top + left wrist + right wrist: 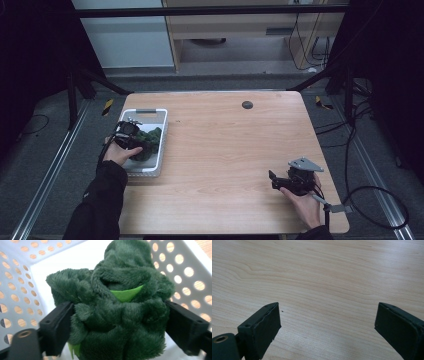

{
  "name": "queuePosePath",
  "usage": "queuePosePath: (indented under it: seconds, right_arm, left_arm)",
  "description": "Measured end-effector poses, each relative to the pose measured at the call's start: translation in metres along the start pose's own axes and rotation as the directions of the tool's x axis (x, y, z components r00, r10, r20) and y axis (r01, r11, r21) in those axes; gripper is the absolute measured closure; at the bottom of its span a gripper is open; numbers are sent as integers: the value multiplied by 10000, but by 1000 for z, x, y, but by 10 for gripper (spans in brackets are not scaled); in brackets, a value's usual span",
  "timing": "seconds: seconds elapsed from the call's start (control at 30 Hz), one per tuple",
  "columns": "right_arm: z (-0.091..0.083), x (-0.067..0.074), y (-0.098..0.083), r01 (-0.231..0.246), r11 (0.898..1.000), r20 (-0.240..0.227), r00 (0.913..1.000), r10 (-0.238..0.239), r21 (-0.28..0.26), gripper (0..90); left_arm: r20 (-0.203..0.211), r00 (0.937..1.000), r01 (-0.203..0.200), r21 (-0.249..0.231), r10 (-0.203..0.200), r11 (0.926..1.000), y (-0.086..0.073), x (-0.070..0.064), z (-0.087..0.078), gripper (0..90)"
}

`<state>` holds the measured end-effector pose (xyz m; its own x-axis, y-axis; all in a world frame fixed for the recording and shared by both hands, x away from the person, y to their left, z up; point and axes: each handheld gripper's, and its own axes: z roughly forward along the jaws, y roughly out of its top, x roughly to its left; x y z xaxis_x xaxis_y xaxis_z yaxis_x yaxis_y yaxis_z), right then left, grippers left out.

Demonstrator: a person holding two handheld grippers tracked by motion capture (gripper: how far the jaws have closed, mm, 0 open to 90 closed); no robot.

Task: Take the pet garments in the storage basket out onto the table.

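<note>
From above, your left gripper (131, 134) sits in the basket (162, 131) at the table's (225, 150) left edge, on the plush (150, 142). Your right gripper (275, 180) rests near the front right corner.

Left gripper view: jaws squeeze the green plush (120, 312) from both sides.

Right gripper view: jaws spread wide over bare wood.

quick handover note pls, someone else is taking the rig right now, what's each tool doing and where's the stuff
Left tool: jaws around the green plush, pressing its sides, inside the white basket at the table's left edge.
Right tool: open, empty, over bare table near the front right.
Done: plush is gripped in the basket.
Left: whether it is being put in or taken out cannot be told; either release it or lift it out.
</note>
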<state>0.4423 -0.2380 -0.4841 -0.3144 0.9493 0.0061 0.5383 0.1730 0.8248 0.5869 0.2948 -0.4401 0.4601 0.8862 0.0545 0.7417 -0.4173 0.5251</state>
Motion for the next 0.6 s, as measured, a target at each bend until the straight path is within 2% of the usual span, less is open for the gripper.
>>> queuePosePath:
  seconds: [0.13,0.4,0.53,0.6]
  right_arm:
    - [0,0,0,10,10000,9,10000,-10,-13,64]
    - [0,0,0,-6,10000,-16,10000,6,-14,64]
    - [0,0,0,-29,10000,-38,10000,28,-14,65]
    - [0,0,0,-14,10000,-40,10000,14,-2,66]
  left_arm:
    - [-25,10000,-18,35,18,10000,-3,0,1,251]
    - [-170,9999,32,56,-31,10000,-6,-1,-1,543]
    - [-109,9999,61,79,-60,10000,-7,1,-3,612]
    - [-94,9999,109,-17,-109,9999,-8,2,-4,675]
